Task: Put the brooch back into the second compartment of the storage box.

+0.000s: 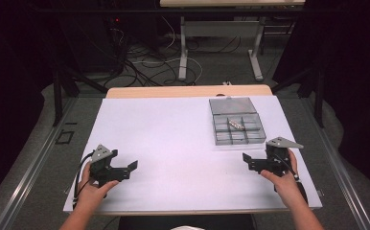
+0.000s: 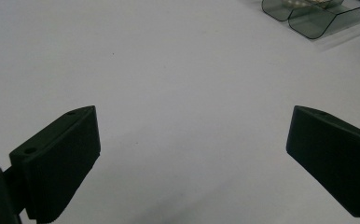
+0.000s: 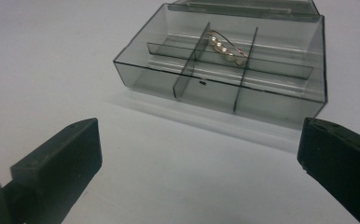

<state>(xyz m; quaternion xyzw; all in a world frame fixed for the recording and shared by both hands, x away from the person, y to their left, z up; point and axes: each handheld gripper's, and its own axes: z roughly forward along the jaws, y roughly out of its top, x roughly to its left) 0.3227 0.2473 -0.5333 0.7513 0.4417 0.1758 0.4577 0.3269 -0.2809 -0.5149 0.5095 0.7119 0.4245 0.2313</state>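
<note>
Your high view looks forward and down over the compartment box (image 1: 237,125); your right gripper view faces that box (image 3: 225,65) close, low.

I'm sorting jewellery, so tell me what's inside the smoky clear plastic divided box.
The smoky clear plastic divided box holds one gold pin with small white pearls in a far middle compartment. The other compartments look empty. No part is covered.

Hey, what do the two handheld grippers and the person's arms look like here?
Both the left gripper and right gripper are black, with two blocky flat-faced jaws, a grey three-cornered plate on top and a black trailing cable. The forearms are bare, without sleeves.
</note>
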